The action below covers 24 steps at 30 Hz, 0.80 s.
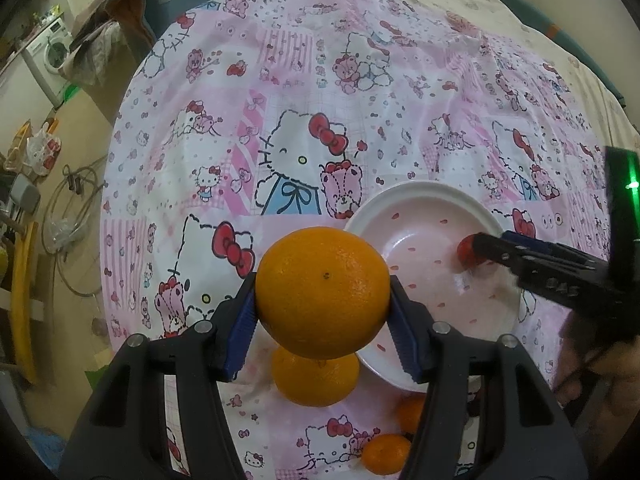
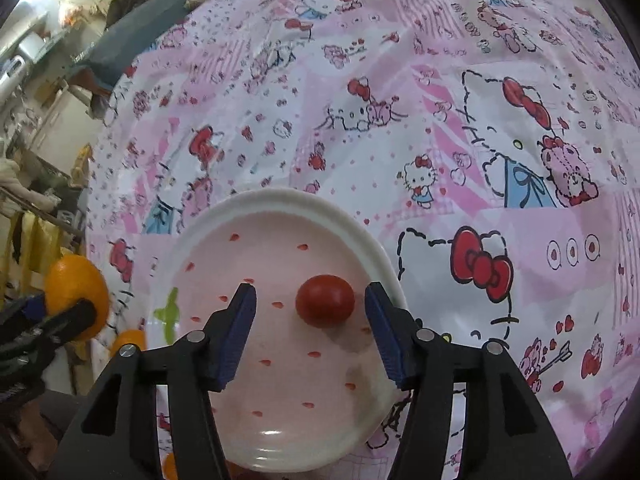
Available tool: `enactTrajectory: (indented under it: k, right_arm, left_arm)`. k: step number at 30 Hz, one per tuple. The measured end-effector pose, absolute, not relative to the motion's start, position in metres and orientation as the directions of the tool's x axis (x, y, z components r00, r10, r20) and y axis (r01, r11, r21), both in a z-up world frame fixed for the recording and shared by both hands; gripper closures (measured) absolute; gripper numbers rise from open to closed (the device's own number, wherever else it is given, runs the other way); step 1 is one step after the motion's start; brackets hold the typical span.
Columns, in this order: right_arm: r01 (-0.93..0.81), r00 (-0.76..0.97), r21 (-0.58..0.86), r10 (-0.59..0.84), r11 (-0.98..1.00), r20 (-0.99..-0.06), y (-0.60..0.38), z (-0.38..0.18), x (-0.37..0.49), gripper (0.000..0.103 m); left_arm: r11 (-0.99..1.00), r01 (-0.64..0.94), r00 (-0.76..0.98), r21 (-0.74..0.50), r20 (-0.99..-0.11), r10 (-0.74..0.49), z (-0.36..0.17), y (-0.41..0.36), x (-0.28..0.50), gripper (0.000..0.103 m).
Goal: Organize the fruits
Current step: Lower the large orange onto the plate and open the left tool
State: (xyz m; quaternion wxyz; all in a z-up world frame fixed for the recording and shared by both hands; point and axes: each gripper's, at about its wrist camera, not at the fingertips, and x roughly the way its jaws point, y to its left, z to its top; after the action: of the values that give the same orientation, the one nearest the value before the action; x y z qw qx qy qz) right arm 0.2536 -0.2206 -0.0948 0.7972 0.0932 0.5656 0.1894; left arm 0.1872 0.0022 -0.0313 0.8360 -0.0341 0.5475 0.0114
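My left gripper [image 1: 322,282] is shut on a large orange [image 1: 322,300] and holds it above the cloth, just left of a white plate with red specks [image 1: 420,192]. The same orange [image 2: 74,284] shows at the left edge of the right wrist view. My right gripper [image 2: 311,289] hangs open over the plate [image 2: 280,204]. A small round red fruit [image 2: 326,300] lies on the plate between its fingers, nearer the right one, and neither pad touches it. In the left wrist view the red fruit [image 1: 464,251] sits at the right gripper's tip [image 1: 482,245].
A second large orange [image 1: 316,380] lies on the cloth under the held one. Two small oranges [image 1: 386,454] [image 1: 412,412] lie nearer me. The pink cartoon-print cloth [image 1: 320,80] covers a round table. Floor clutter and a washing machine [image 1: 52,50] lie beyond its left edge.
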Motion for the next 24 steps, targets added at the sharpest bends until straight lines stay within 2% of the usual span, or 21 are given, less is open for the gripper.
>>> enactTrajectory:
  k: [3,10,18,24]
  right_arm:
    - [-0.179,0.314,0.387,0.425,0.905,-0.849,-0.232,-0.082,0.248,0.042]
    - [-0.076,0.375,0.476,0.468,0.876,-0.8,-0.273,-0.051,0.222,0.03]
    - [0.014,0.401,0.522,0.474,0.853,-0.784,-0.31,-0.045,0.196,0.027]
    - [0.05,0.442,0.517,0.445,0.854,-0.778,-0.329,-0.038,0.184,0.027]
  left_arm:
    - [0.998,-0.055,0.414,-0.035,-0.91,-0.009,-0.031,0.0,0.191,0.047]
    - [0.996,-0.025,0.38,-0.082,-0.923,-0.066,-0.042,-0.015,0.205,0.047]
    - [0.987,0.023,0.323,-0.159,-0.933,-0.158,-0.064,-0.053,0.228,0.047]
    - [0.988,0.027,0.31,-0.155,-0.938,-0.156,-0.081,-0.066,0.245,0.047]
